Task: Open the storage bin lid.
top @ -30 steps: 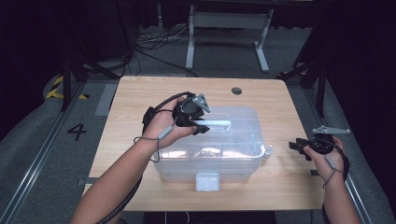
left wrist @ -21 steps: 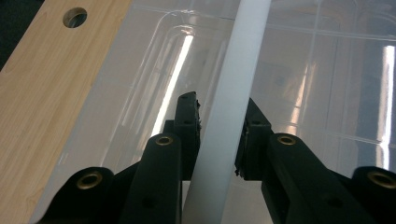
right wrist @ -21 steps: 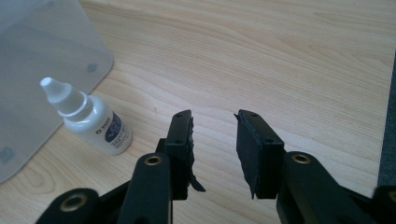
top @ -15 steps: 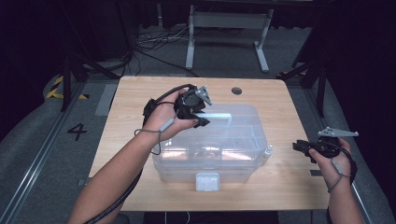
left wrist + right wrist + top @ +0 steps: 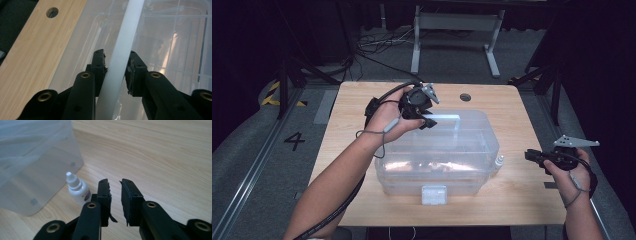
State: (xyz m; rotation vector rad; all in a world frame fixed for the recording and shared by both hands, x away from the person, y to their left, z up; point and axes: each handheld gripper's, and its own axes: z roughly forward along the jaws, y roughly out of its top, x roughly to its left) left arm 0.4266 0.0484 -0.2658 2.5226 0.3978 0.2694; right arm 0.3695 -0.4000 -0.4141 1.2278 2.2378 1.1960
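Observation:
A clear plastic storage bin [image 5: 462, 150] sits in the middle of the wooden table [image 5: 357, 110]. Its white bar handle [image 5: 447, 118] [image 5: 125, 37] is swung up above the lid. My left gripper [image 5: 427, 120] [image 5: 116, 56] is shut on that handle, a pad pressing on each side of it. A small white dropper bottle [image 5: 497, 162] [image 5: 78, 188] stands on the table against the bin's right corner. My right gripper [image 5: 529, 156] [image 5: 115, 182] hovers just right of the bottle. Its jaws have just been closing, a narrow gap remains, and nothing is between them.
A white latch [image 5: 434, 195] sits on the bin's near side. A round cable hole [image 5: 465, 97] [image 5: 52, 12] is in the table's far part. The table's right edge runs under my right hand. Dark floor, cables and a metal stand lie beyond.
My left gripper has risen a little with the white handle, which has swung up. My right hand has lifted slightly beside the bottle.

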